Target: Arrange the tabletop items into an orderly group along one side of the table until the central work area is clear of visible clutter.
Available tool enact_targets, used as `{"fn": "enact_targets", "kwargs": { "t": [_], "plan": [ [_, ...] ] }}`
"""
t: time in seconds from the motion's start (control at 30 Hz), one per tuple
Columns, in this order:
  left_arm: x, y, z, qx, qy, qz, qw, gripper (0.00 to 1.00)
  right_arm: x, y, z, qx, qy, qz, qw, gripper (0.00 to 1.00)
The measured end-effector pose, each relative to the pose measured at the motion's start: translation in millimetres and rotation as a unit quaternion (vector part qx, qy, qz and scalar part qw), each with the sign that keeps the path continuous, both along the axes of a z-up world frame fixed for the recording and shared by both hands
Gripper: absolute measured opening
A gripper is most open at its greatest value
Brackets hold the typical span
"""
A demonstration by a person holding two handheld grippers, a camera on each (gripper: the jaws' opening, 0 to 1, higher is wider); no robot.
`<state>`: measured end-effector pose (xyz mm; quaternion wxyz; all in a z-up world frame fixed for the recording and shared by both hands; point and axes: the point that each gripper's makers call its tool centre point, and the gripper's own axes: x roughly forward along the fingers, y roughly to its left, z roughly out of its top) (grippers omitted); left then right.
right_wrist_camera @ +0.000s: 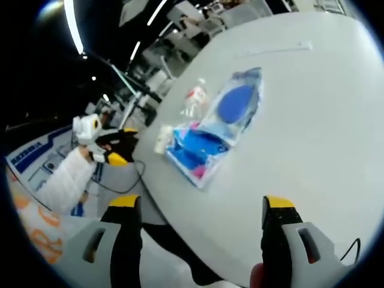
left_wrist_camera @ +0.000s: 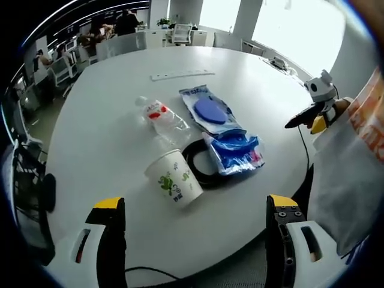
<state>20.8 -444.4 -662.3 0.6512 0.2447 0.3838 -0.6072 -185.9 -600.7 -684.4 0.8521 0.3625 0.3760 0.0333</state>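
While jaws on left gripper (left_wrist_camera: 195, 210) and right gripper (right_wrist_camera: 201, 207) gape wide, holding nothing: paper cup (left_wrist_camera: 174, 179), plastic bottle (left_wrist_camera: 161, 117), blue packets (left_wrist_camera: 225, 129), black ring (left_wrist_camera: 198, 157) clustered mid-table (left_wrist_camera: 114, 84); touching.

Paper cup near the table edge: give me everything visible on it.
The paper cup is white with green leaf-like print and a small blue mark on its side. It lies tipped on its side on the white table, its open mouth facing away toward the clear plastic bottle. A black cable loop sits right beside it, apparently touching. It looks empty and undented. Neither hand-held gripper touches it. In the right gripper view it shows as a small white shape beside the blue packets.
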Motion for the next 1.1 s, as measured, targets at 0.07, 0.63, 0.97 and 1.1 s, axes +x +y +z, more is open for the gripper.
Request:
{"fn": "enact_targets", "kwargs": {
  "t": [0.07,0.63,0.97,1.1],
  "plan": [
    [1.1,0,0.3,-0.002,0.001,0.003,1.0,1.0,0,1,-0.8,0.001,0.001,0.001,1.0,0.81],
    [25.6,-25,14.0,-0.054,0.012,0.069,0.9961,0.99,0,-2,-1.1,0.015,0.005,-0.01,0.9998,0.81],
    [44.0,-45,21.6,-0.085,0.015,0.108,0.9903,0.98,-4,-9,-3.2,0.014,0.008,-0.021,0.9996,0.81],
    [50.7,-59,25.3,-0.116,0.044,0.15,0.9809,0.97,-6,-14,-3.0,0.015,0.008,-0.033,0.9993,0.8]
  ]
}}
